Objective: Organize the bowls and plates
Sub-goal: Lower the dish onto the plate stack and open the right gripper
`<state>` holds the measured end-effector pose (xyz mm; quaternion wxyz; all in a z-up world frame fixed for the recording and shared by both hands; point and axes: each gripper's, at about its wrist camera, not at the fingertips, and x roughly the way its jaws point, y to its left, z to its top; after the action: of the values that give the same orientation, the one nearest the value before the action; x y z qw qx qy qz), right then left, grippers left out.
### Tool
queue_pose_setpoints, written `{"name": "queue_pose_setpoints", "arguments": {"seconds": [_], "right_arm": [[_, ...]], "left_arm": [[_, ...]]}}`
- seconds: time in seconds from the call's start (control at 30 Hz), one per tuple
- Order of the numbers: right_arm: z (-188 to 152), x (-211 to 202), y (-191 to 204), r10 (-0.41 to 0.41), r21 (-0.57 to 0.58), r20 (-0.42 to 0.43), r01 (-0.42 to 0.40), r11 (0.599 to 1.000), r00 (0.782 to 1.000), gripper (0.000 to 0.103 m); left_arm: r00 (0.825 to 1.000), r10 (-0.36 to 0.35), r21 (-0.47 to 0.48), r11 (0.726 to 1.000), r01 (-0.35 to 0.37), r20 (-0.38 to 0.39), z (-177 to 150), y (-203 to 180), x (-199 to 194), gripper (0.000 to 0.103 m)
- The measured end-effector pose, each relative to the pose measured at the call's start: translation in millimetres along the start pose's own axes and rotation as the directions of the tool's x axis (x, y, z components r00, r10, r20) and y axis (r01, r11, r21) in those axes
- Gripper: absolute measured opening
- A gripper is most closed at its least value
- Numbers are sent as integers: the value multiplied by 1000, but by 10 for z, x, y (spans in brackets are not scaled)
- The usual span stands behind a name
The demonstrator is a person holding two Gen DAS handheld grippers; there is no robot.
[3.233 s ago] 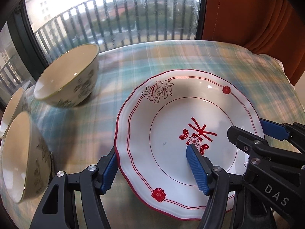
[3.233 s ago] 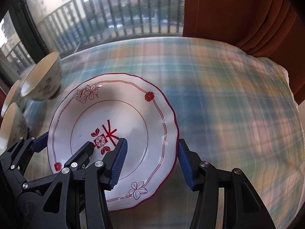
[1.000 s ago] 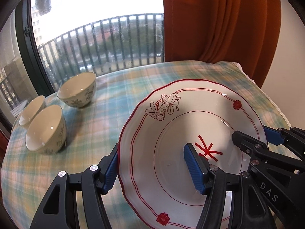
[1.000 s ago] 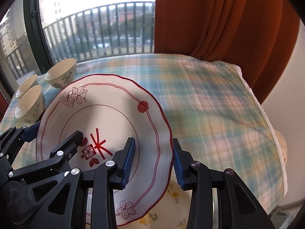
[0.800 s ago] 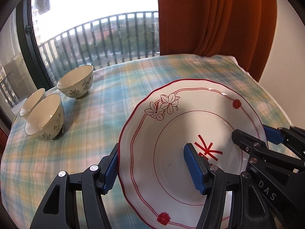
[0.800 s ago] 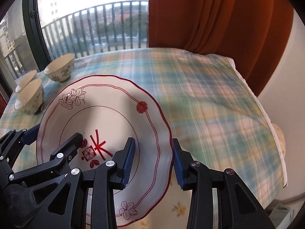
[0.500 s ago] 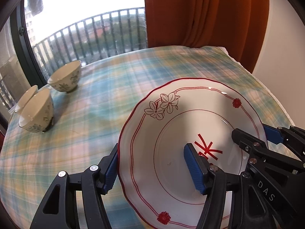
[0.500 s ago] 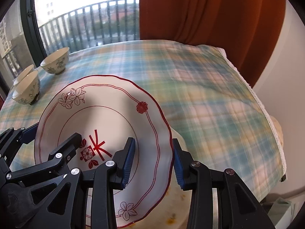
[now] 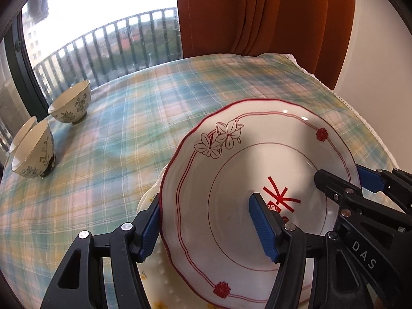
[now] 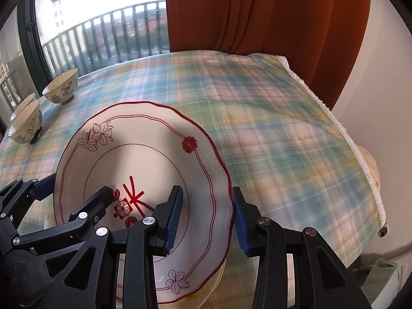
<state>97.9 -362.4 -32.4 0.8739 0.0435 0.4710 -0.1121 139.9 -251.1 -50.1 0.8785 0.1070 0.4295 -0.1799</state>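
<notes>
A white plate with red trim and flowers [image 9: 231, 180] [image 10: 144, 159] is held between both grippers above the table. My left gripper [image 9: 206, 228] is shut on its left rim. My right gripper [image 10: 207, 217] is shut on its right rim. Right below it lies a cream plate [image 9: 154, 270] [image 10: 206, 288], mostly hidden by the red-trimmed plate. Three floral bowls stand far left: one alone [image 9: 70, 103] [image 10: 61, 90], and two close together [image 9: 33, 152] [image 10: 25, 122].
The round table wears a plaid cloth [image 9: 154, 103] [image 10: 283, 128] with a lace edge at the right. An orange curtain [image 10: 257, 13] and a window with a balcony railing [image 9: 103, 46] stand behind. A white wall is at the right.
Both grippers have carried the red-trimmed plate back toward the near side of the table, away from the bowls. A cream plate has come into view beneath it.
</notes>
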Motion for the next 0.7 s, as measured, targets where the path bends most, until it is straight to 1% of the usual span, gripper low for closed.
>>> {"name": "queue_pose_setpoints", "arguments": {"seconds": [0.27,0.37,0.47,0.57,0.6,0.63,0.67,0.7], "right_arm": [[-50,5,-10,24,-4,32,-24,1000,999,42],[-65,4,5,26,-11,44,-25,1000,999,43],[-58,-21,-1,-10,1,83,10,1000,997,43],[-47,-44,-53,13,41,105,-18,999,994,43],[-43,-63,-76,13,54,116,-20,998,993,39],[-41,-76,-90,13,59,128,-20,998,992,39],[-40,-105,-104,9,63,143,-18,998,990,37],[-34,-122,-108,18,62,150,-28,998,989,29]], "left_arm": [[999,16,4,1000,-16,33,-38,1,2,67],[998,53,41,998,-55,44,-68,-38,14,68],[997,54,40,998,-56,47,-80,-32,7,68],[997,54,45,997,-57,47,-88,-25,6,68],[997,58,51,997,-60,48,-94,-27,7,67],[997,63,60,996,-66,50,-102,-34,8,68],[997,65,64,996,-68,52,-108,-37,8,68],[996,65,65,996,-69,54,-112,-40,5,69]]}}
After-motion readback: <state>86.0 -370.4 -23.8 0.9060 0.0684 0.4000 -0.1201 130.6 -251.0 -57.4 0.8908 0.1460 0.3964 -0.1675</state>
